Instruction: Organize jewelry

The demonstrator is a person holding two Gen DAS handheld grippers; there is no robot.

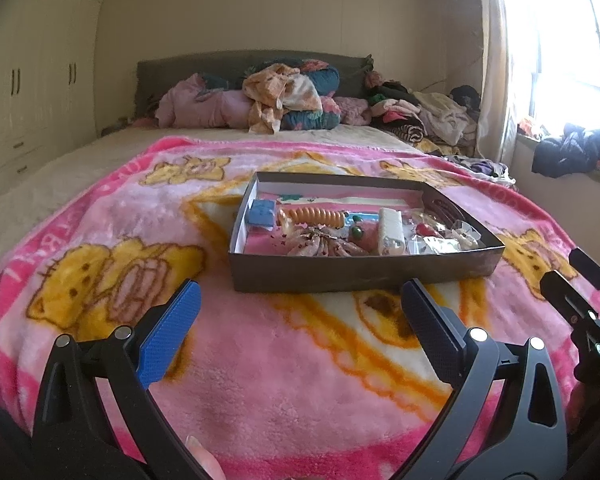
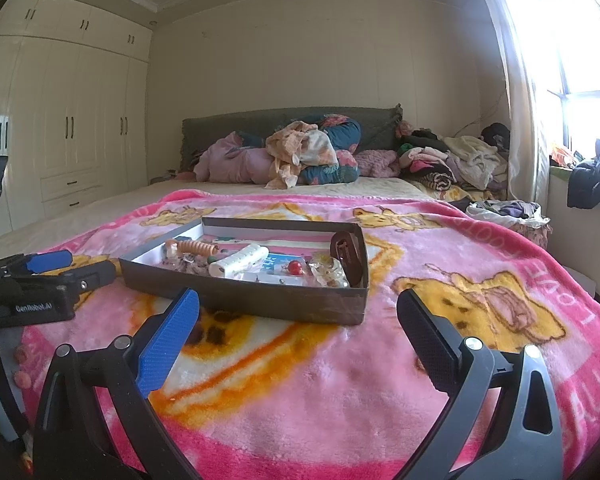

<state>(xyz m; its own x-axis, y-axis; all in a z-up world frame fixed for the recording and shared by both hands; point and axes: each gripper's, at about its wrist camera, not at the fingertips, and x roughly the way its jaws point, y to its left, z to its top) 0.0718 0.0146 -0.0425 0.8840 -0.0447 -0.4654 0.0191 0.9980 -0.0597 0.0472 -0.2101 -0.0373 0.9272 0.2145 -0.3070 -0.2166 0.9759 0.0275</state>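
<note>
A dark shallow box (image 1: 340,276) (image 2: 260,300) lies on the pink blanket ahead of both grippers. It holds jumbled jewelry and hair items: an orange spiral band (image 1: 316,216) (image 2: 194,246), a blue block (image 1: 261,212), a white oblong piece (image 1: 391,230) (image 2: 240,259), a red bead (image 1: 424,229) (image 2: 295,267), clear pieces (image 1: 440,242) and a brown clip (image 2: 346,252). My left gripper (image 1: 300,304) is open and empty, short of the box. My right gripper (image 2: 298,312) is open and empty, near the box's front right corner. Each gripper shows in the other's view: the right one (image 1: 580,280), the left one (image 2: 52,264).
The pink cartoon blanket (image 1: 300,380) covers the bed's near part. Pillows and piled clothes (image 1: 292,96) lie by the headboard. More clothes (image 2: 452,160) are heaped at the right by the window. White wardrobes (image 2: 68,128) stand at the left.
</note>
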